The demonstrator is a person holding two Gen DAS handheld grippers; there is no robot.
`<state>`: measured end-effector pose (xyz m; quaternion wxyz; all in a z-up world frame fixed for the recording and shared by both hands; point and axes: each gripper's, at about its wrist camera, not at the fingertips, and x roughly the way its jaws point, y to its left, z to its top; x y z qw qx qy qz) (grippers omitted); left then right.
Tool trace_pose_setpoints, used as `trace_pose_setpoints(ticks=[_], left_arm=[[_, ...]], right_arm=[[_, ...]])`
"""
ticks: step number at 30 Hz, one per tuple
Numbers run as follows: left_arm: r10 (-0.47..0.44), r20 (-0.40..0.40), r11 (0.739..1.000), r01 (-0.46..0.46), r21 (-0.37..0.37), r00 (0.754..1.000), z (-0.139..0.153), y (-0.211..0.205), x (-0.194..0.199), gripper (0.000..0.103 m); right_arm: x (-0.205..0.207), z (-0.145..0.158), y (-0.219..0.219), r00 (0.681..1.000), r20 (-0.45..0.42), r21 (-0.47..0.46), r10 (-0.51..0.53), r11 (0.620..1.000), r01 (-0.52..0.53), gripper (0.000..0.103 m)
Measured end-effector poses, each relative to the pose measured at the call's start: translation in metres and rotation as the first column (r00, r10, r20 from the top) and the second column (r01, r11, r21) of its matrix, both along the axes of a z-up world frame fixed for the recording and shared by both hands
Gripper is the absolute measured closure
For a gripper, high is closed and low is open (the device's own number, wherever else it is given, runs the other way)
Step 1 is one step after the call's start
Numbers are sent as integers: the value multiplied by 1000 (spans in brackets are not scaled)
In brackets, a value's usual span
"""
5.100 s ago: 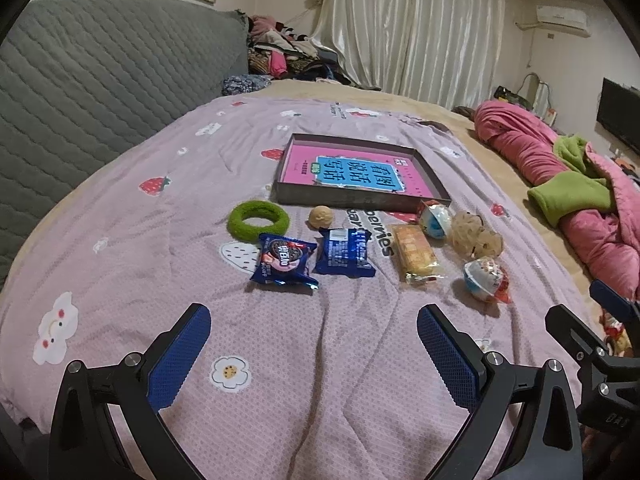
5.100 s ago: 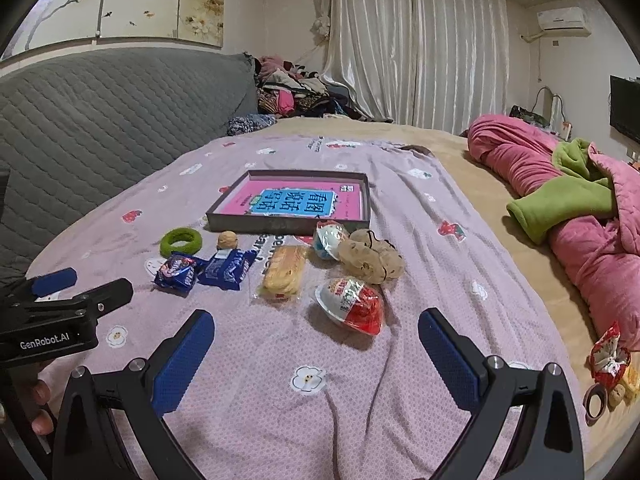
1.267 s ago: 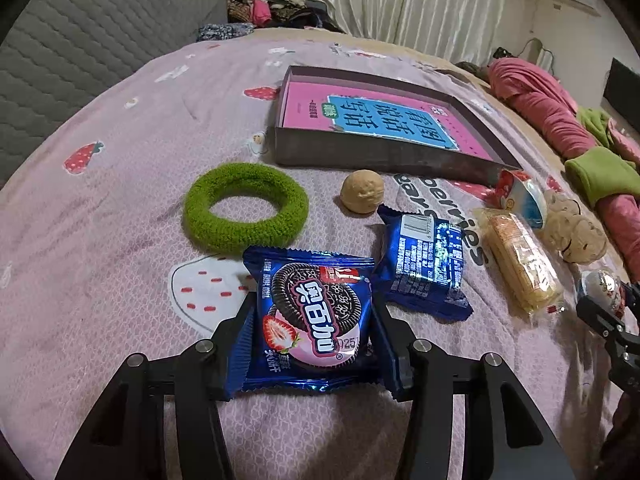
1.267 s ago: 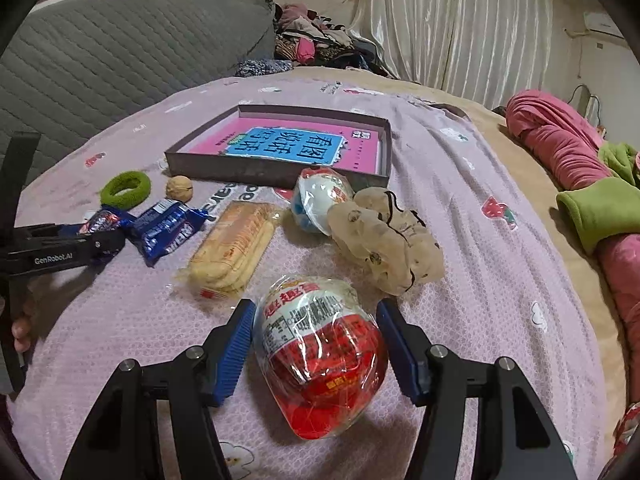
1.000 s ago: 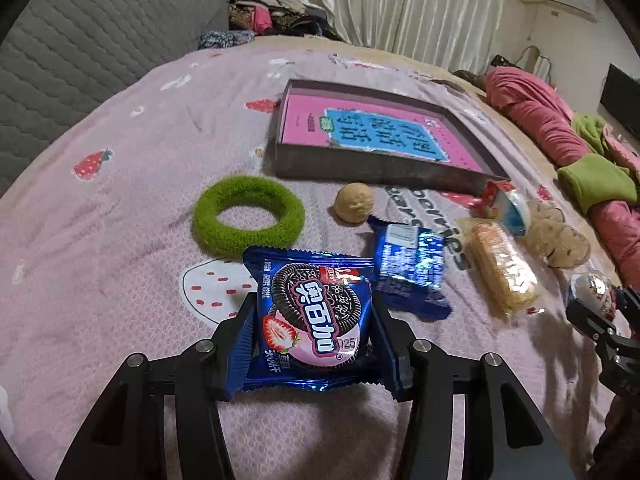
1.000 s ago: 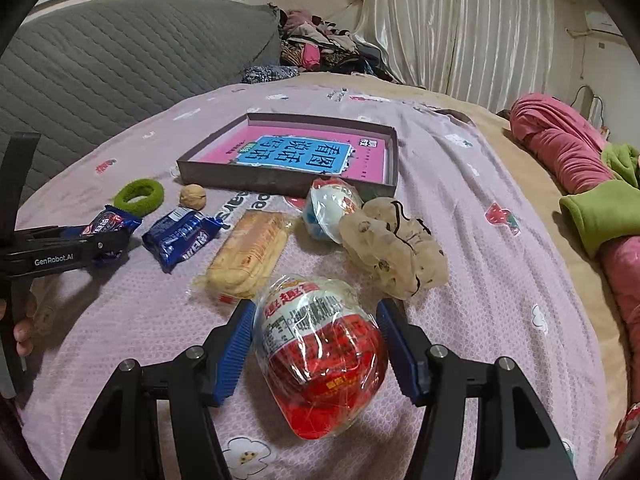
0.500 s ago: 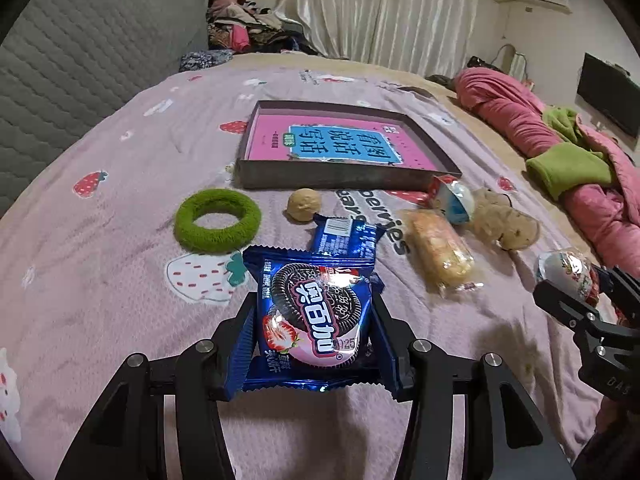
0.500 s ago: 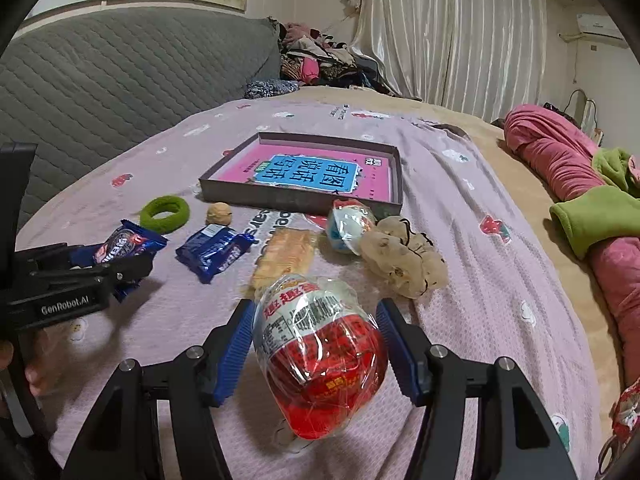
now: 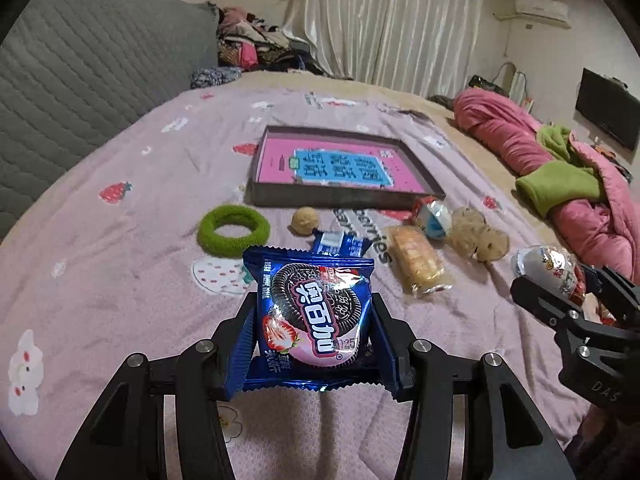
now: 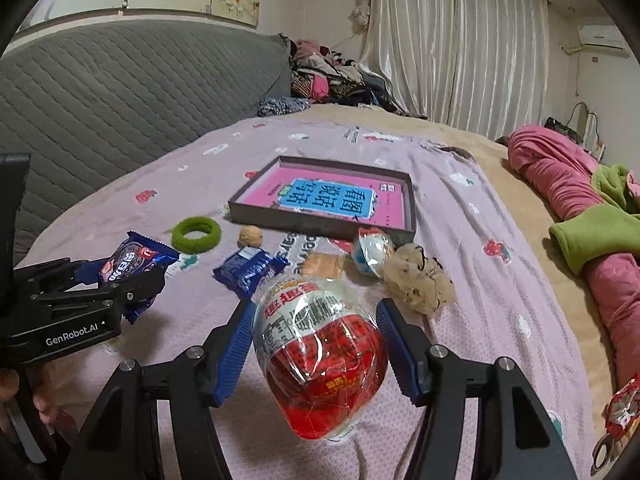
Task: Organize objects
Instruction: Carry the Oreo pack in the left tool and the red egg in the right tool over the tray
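My left gripper (image 9: 314, 332) is shut on a blue cookie packet (image 9: 316, 312), held above the bedspread; the same packet (image 10: 132, 260) shows at the left of the right wrist view. My right gripper (image 10: 318, 344) is shut on a red and white wrapped egg (image 10: 324, 356), also lifted; the egg (image 9: 548, 270) appears at the right of the left wrist view. Ahead lies a shallow dark box (image 9: 340, 168) with a pink and blue sheet inside. In front of it lie a green ring (image 9: 233, 231), a walnut (image 9: 305, 220), a second blue packet (image 10: 248, 268), a wrapped cake (image 9: 416, 264), a blue and white egg (image 10: 372, 250) and a beige scrunchie (image 10: 418, 278).
A grey quilted headboard (image 10: 120, 92) runs along the left. A rolled pink and green duvet (image 9: 560, 176) lies at the right side of the bed. Clothes are piled at the far end by the curtains (image 10: 440, 40). A hand (image 10: 24, 396) holds the left gripper's handle.
Both grippers have risen and drawn back from the row of objects, each keeping its hold; the items on the bed now look smaller and farther off.
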<state>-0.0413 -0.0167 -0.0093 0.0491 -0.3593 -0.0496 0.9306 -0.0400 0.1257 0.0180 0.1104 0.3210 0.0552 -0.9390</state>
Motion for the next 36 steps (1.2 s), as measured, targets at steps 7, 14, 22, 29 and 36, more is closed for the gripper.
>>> trace_pose_setpoints(ticks=[7,14,22,29,36], left_arm=[[3,-47,1000,-3,-4,999,27,3,11,49],[-3,-92,1000,1,-26,996,55,10,13,49],[-15,-131,999,9,-46,991,93,8,-1,49],[-15,-138,1000,11,-26,990,120,5,-35,49],[-36,-140,999,34,-18,990,134,15,-81,49]], right_arm=[[6,24,-4,999,-42,-3,11,1000,-11,41],[6,55,-4,995,-94,1,28,1000,-28,41],[0,89,2,988,-147,14,37,999,-36,41],[-29,111,8,986,-165,13,37,999,-36,41],[-62,130,15,979,-202,12,26,1000,-24,41]])
